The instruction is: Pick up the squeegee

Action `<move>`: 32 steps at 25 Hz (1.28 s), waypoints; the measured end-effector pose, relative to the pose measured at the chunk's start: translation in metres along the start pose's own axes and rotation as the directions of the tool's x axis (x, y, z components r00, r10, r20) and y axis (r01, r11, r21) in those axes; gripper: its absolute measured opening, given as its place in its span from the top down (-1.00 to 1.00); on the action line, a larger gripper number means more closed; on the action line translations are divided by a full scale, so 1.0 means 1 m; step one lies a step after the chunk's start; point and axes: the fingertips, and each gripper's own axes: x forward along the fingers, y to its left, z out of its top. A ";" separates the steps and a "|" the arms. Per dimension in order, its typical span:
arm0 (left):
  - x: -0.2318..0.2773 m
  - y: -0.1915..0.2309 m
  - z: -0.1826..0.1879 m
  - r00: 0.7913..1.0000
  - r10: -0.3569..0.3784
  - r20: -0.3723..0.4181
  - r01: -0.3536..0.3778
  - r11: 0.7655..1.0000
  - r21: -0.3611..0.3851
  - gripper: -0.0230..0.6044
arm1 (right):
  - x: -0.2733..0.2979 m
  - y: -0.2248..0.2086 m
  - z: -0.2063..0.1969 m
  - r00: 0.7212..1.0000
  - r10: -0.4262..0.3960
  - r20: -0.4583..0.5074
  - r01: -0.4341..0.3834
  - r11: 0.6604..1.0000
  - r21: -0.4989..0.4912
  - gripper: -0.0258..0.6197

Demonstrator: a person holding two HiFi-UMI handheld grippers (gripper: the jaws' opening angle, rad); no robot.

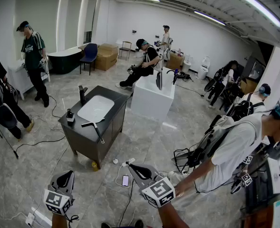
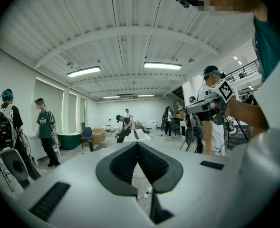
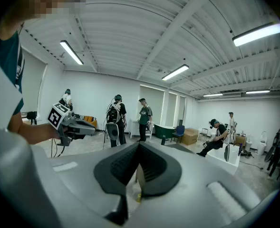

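Approach step, nothing picked yet; squeegee [image 1: 95, 126] lies flat on the dark top of the cabinet [image 1: 112, 122], its blade bar just beside the front rim of the basin [image 1: 96, 108] and its handle running toward the cabinet's front edge; can't tell whether the blade touches the rim.

Left gripper [image 1: 67, 174] and right gripper [image 1: 132, 166] are both low at the bottom of the head view, well apart from the cabinet, with open floor [image 1: 144, 146] between; both point roughly forward and slightly down. In each gripper view the jaws are closed tip to tip with nothing between them, so both are empty.

Next move, as a judgement: get close to the cabinet, spread the jaws of one gripper, drop it over the handle and straddle it crosswise, then close and lift; the right gripper looks nearer the handle end. The handle is thin and flat on the top, so the tips probably need to go right down to the surface; a slip or a push toward the edge is a risk.

Containers: the white basin looks empty, nothing visible in it. A black faucet [image 1: 82, 94] and a small bottle [image 1: 70, 115] stand beside it on the top, not in it. A cardboard box [image 1: 106, 56] sits far back by the wall, contents not visible; a dark tub [image 1: 66, 61] stands near it, inside not visible from here.
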 end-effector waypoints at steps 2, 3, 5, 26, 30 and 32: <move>0.000 0.007 -0.001 1.000 -0.001 0.000 0.001 1.000 -0.001 0.91 | 0.007 0.003 0.001 1.000 0.000 -0.002 0.000 1.000 0.000 0.90; 0.000 0.011 -0.002 1.000 -0.001 0.000 0.001 1.000 -0.002 0.91 | 0.010 0.004 0.002 1.000 0.000 -0.004 0.000 1.000 0.000 0.90; 0.000 0.020 -0.003 1.000 -0.003 0.001 0.003 1.000 -0.005 0.91 | 0.019 0.006 0.003 1.000 -0.002 -0.006 0.002 1.000 0.000 0.90; 0.036 0.057 -0.016 1.000 0.014 -0.021 -0.015 0.999 -0.038 0.91 | 0.079 -0.028 0.008 0.999 0.023 0.034 -0.025 0.998 0.049 0.89; 0.059 0.051 -0.013 0.996 0.072 -0.043 -0.074 0.996 -0.049 0.91 | 0.094 -0.062 -0.001 0.996 0.079 0.037 -0.081 0.995 0.059 0.89; 0.074 0.045 -0.010 0.994 0.098 -0.052 -0.100 0.994 -0.048 0.91 | 0.098 -0.082 -0.004 0.994 0.102 0.043 -0.104 0.993 0.062 0.89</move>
